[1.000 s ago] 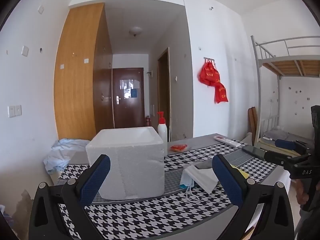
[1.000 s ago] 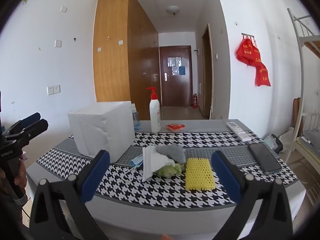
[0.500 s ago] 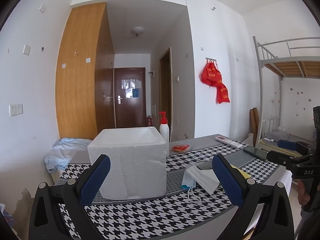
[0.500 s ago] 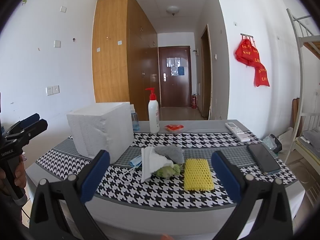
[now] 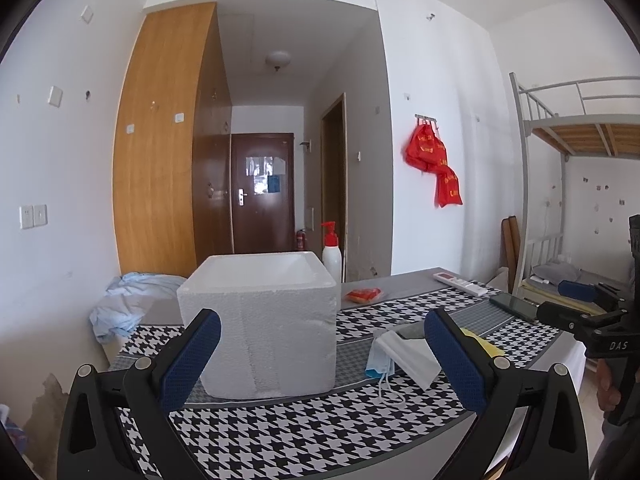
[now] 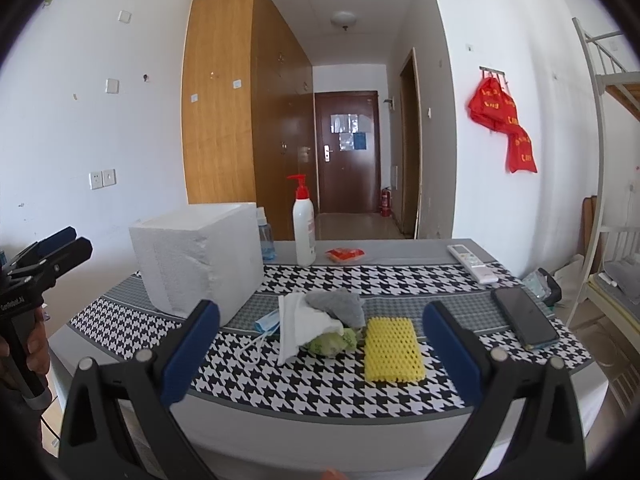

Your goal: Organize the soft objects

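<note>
Hovering off table (image 6: 320, 408) edge, both tongs (image 5: 320, 354) (image 6: 320, 340) spread w/ nothing between.

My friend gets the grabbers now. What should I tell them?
Left gripper: open, empty, held short of the table, facing the foam box.
Right gripper: open, empty, facing the soft pile.
On the checked cloth right of the box: white cloth, grey cloth, blue mask, green item, yellow foam net.
Done: nothing seen moved.
Left: likely put each soft thing in the box.
</note>
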The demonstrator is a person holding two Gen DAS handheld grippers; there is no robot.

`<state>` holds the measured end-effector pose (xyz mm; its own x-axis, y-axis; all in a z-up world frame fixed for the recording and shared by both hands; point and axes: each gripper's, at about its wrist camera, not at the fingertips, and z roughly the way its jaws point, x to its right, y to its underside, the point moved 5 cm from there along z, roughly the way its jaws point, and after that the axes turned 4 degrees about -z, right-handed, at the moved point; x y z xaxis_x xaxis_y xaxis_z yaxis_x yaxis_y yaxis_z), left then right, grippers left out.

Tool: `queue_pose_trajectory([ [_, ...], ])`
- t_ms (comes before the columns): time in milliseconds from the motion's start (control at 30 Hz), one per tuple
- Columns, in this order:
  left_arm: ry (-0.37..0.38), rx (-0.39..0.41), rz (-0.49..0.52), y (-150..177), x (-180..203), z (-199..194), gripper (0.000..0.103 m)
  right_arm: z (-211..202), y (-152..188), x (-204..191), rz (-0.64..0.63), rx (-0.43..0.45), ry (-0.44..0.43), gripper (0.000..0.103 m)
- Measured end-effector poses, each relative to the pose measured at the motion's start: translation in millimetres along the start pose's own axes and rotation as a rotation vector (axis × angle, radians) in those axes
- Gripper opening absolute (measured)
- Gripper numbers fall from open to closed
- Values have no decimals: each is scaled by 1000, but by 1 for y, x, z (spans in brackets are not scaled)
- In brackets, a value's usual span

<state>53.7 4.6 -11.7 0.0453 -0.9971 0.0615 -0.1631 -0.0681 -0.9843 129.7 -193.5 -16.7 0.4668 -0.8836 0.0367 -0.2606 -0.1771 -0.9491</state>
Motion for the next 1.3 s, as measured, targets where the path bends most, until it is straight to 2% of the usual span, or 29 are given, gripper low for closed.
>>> queue_pose_trajectory([
  [767,6,3,-5,-1,-1,2,102,6,3,3,2,-11,3,102],
  [1300,43,-70,-25,9,9,23,102,18,9,8,15,-76,26,102],
])
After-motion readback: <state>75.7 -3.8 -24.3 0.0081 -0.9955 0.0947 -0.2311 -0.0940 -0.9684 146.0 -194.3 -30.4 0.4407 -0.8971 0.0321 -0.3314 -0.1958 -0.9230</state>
